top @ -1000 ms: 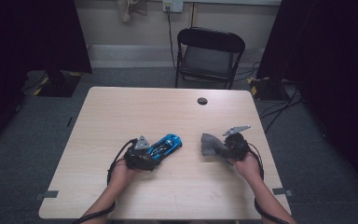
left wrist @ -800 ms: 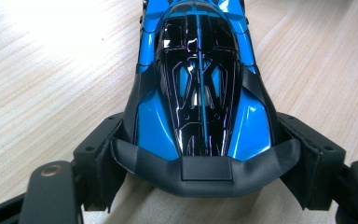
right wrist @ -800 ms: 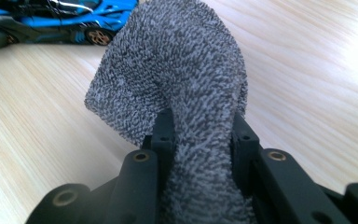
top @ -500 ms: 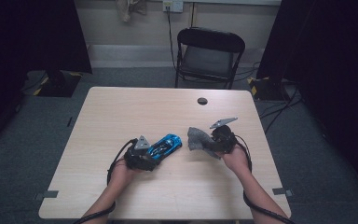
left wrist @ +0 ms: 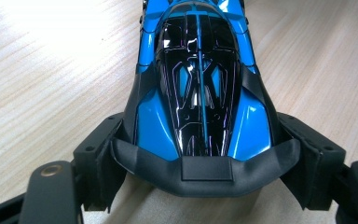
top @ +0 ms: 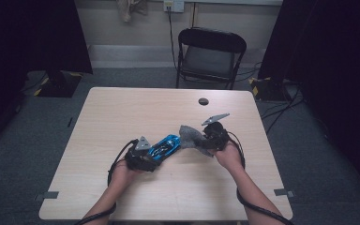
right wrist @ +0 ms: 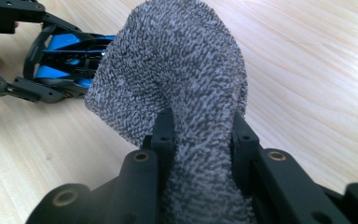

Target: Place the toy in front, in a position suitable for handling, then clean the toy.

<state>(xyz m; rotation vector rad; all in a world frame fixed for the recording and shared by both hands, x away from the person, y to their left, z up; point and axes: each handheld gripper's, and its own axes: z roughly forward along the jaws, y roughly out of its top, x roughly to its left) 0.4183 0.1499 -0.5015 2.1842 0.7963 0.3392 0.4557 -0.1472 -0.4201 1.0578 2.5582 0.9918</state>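
A glossy blue and black toy car (top: 165, 146) lies on the wooden table (top: 122, 112), nose pointing up-right. My left gripper (top: 146, 157) is shut on its rear, jaws clamped on both sides of the car (left wrist: 200, 93) behind the black spoiler. My right gripper (top: 205, 140) is shut on a grey terry cloth (top: 190, 136), which hangs forward from the jaws. In the right gripper view the cloth (right wrist: 182, 79) rises between the fingers and its tip reaches the front of the car (right wrist: 65, 56). Whether cloth and car touch is unclear.
A small black round cap (top: 203, 101) sits near the table's far edge. A black folding chair (top: 208, 56) stands behind the table. Cables trail from both grippers toward the near edge.
My right gripper has carried the cloth leftward across the table, from well apart to right at the car's nose. The left gripper and the car have stayed in place.
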